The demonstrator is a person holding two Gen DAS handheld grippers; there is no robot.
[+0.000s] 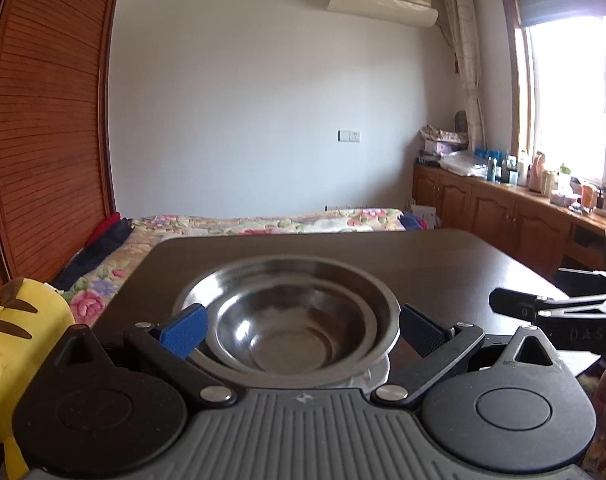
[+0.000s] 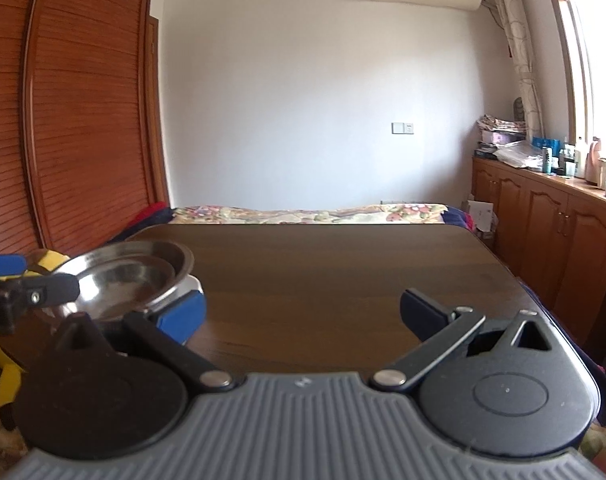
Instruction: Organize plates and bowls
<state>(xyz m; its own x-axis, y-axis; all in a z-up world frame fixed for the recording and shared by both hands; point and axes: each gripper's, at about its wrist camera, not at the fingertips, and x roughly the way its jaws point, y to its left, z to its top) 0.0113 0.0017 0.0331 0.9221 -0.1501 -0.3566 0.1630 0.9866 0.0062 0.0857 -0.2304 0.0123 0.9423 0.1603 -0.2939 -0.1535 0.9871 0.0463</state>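
Left gripper (image 1: 301, 330) sits wide open, blue pads flanking the nested steel bowls (image 1: 291, 316) on the near left part of the dark table (image 1: 443, 264), gripping nothing! Right gripper (image 2: 303, 312) is spread just as wide over bare tabletop, empty. The danger: closing on those slick, curved rims could squirt the stack sideways or tip the top bowl out. Something white under the stack is mostly hidden, so I cannot say what it is.
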